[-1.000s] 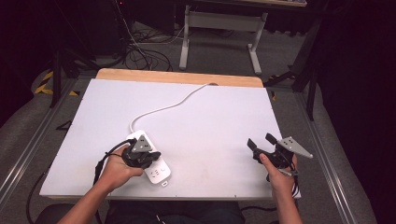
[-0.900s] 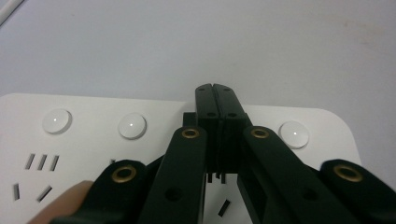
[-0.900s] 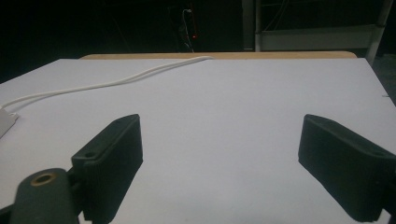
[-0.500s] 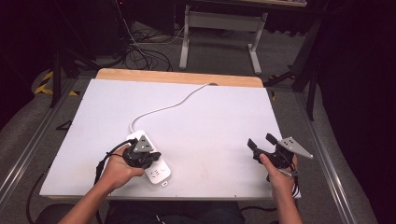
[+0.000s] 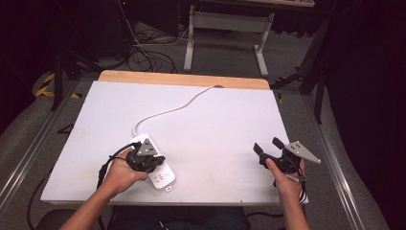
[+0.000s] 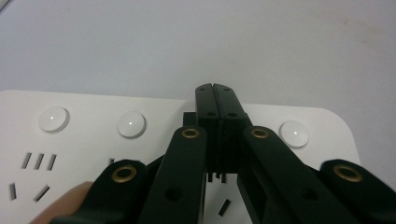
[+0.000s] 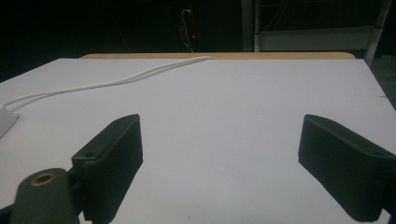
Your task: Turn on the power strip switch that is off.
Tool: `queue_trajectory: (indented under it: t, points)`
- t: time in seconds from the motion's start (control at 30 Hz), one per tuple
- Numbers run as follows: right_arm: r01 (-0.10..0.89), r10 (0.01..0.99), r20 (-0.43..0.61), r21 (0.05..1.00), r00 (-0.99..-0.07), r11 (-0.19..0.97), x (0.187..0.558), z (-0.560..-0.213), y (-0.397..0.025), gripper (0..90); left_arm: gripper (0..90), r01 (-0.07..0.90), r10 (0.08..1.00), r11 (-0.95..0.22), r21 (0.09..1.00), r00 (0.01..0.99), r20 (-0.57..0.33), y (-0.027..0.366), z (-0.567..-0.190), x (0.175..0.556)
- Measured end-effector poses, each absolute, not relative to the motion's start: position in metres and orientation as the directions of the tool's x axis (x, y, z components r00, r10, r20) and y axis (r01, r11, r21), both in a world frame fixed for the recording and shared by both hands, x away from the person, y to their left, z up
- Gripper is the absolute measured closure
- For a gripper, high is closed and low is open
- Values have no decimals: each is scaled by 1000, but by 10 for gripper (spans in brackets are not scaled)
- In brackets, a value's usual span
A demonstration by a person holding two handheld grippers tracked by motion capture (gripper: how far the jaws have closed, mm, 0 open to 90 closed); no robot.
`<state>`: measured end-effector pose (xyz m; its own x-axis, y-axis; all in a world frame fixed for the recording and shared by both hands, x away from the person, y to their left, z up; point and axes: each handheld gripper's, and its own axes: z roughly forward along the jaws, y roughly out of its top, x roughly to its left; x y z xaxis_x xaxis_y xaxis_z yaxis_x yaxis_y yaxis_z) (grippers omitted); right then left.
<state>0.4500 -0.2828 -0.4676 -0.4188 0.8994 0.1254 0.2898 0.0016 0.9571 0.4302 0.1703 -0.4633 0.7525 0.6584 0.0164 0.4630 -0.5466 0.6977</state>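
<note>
Near the front edge of the desk [image 5: 86, 110], left of the middle, the left gripper [image 6: 216, 89] is pressed down on the power strip [image 5: 163, 178]. Its jaws are squeezed tight together with nothing between them, and the tips rest on the strip's white top. They sit in the row of round buttons [image 6: 131, 124], in the gap between two of them. It looks like the job is to push a button with the closed tips.

To do this well, I think the tips should slide sideways until they are right over one button, then push straight down. A slanted push could slip off onto the flat plastic. The strip is light and could scoot, so the push should be gentle.

The cord [image 5: 177, 108] runs from the strip's far end up to the back edge of the desk. It should be left alone.

The right gripper [image 5: 270, 147] is held up near the front right corner, well apart from the strip. Its jaws are spread wide and hold nothing. It could come over and steady the strip if it slides.
</note>
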Motion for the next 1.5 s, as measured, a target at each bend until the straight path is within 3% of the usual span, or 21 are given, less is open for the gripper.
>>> queue_trajectory:
  t: [0.57,1.13,1.23,1.33,1.5]
  points:
    - [294,895,128,956,-427,4,452,-468,-281,144,900,476,652,-544,691,758,-9,171,-462,433]
    - [296,892,128,955,-434,7,455,-468,-279,145,900,440,658,-570,693,750,65,170,-461,430]
    - [295,892,129,956,-434,5,456,-468,-279,145,900,428,676,-558,711,732,91,172,-462,428]
    - [295,891,131,955,-435,4,456,-468,-280,145,900,445,684,-504,740,729,28,176,-463,429]
    - [295,892,132,955,-432,2,456,-468,-281,145,900,376,691,-419,827,723,21,178,-456,425]
